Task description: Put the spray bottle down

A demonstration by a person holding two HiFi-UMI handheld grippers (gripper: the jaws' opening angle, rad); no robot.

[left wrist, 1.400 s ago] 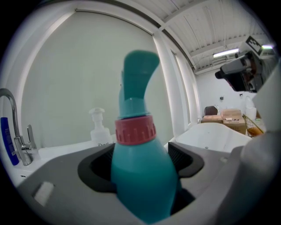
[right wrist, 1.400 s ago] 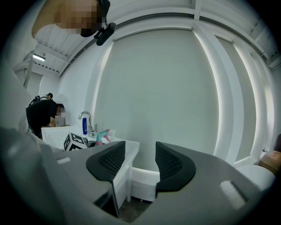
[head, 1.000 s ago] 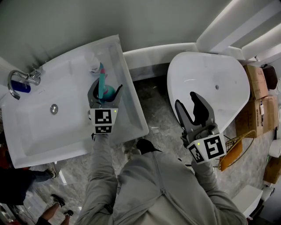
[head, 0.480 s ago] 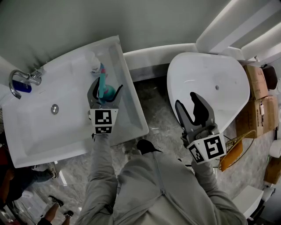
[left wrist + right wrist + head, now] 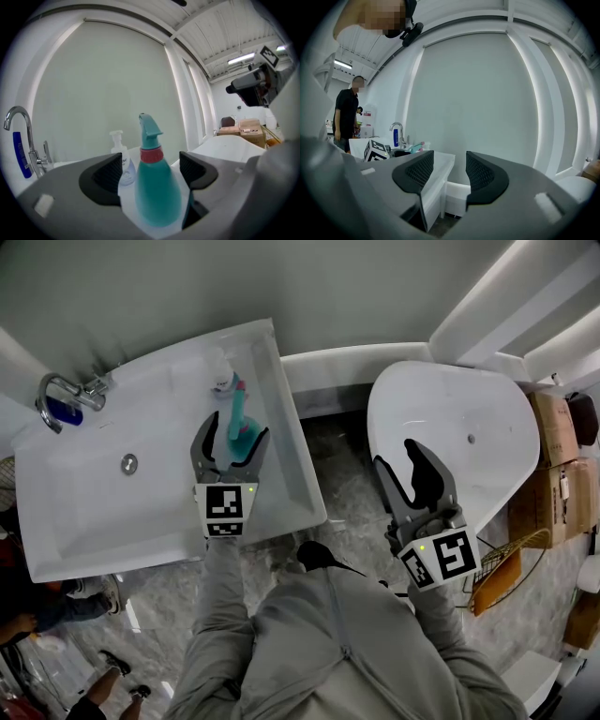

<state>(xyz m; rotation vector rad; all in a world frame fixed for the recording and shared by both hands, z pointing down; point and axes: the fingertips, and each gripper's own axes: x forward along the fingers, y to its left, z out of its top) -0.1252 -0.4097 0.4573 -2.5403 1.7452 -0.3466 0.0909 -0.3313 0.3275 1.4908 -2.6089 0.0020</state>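
Note:
The teal spray bottle (image 5: 241,430) with a red collar stands upright on the right ledge of the white sink (image 5: 84,512). My left gripper (image 5: 236,426) is open around it. In the left gripper view the bottle (image 5: 157,187) sits between the jaws of that gripper (image 5: 151,176), close against the right one, with a strip of white ledge showing on the left side. My right gripper (image 5: 401,457) hangs open over the floor beside the bathtub (image 5: 450,418). Nothing lies between the jaws of my right gripper (image 5: 449,171).
A clear pump soap bottle (image 5: 223,381) stands just beyond the spray bottle. The chrome faucet (image 5: 58,390) and a blue bottle (image 5: 64,412) are at the sink's far left. Cardboard boxes (image 5: 562,456) and an orange wire basket (image 5: 502,563) are at the right.
The head view has shifted slightly, so the sink sits further right in the picture. The left gripper stays around the bottle in the same spot. The right gripper has not moved.

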